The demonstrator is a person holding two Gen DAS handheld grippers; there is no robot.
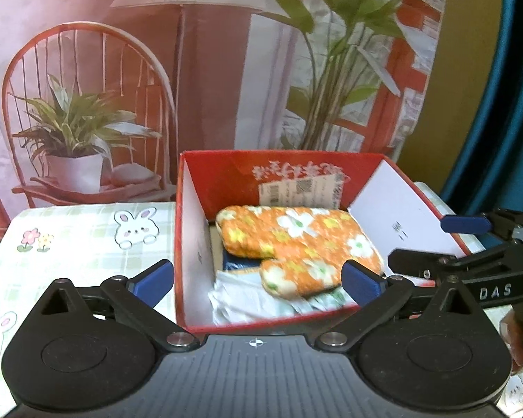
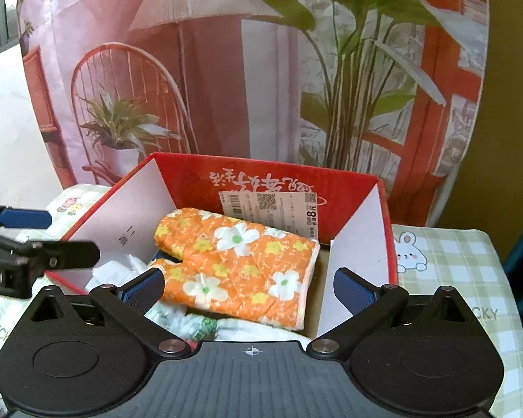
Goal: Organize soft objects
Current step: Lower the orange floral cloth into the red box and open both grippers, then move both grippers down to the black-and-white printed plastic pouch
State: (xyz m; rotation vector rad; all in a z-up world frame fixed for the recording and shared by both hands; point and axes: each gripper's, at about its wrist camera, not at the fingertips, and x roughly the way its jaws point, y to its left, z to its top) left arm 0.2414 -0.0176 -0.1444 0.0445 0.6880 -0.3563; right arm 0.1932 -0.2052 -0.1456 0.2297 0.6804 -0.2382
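The box (image 2: 383, 216) stood on the table (image 2: 453, 264), ahead of both sets of jaws, with the backdrop (image 2: 226, 69) behind it. Inside it, the oven mitt (image 2: 240, 264) lay on the crumpled cloths (image 2: 188, 324), between and just beyond the right gripper's (image 2: 249, 287) spread jaws. The left gripper (image 1: 258, 277) straddled the box's left wall.

The right tongs' arm (image 1: 495, 291) reads "DAS". The tablecloth (image 2: 484, 313) carries "LUCKY" (partly cut off). On the red box (image 2: 387, 230), a white barcode label (image 2: 268, 212) shows a large "8"; the box's upside-down Chinese lettering is not legible.
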